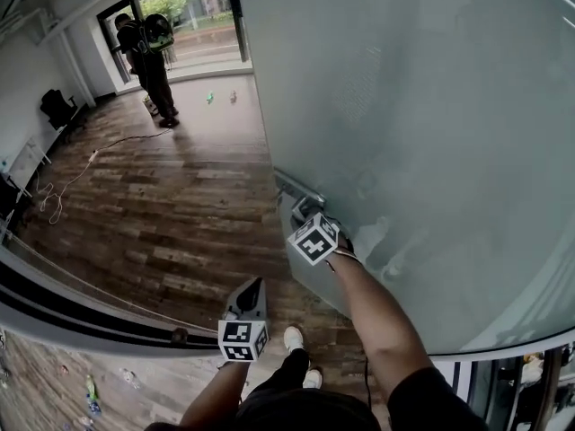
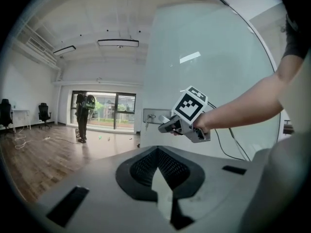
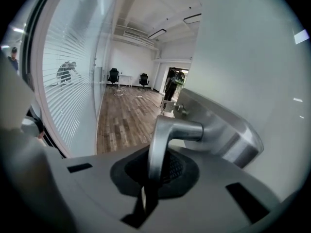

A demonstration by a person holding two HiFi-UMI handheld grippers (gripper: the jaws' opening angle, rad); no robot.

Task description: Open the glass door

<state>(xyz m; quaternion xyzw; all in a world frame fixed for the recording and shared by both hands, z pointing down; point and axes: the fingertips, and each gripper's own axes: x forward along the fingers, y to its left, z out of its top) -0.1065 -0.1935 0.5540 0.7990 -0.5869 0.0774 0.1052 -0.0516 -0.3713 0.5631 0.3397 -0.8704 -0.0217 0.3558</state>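
Frosted glass door (image 1: 431, 106) fills right of head view, wood floor (image 1: 162, 205) to its left; left gripper (image 1: 254, 287) closed & empty, away from door; right gripper (image 1: 308, 212) clamped on its metal lever handle (image 3: 163, 140).

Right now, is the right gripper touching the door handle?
Touching. In its own view, the right gripper has its jaws shut on the metal door handle, whose lever runs down between them.
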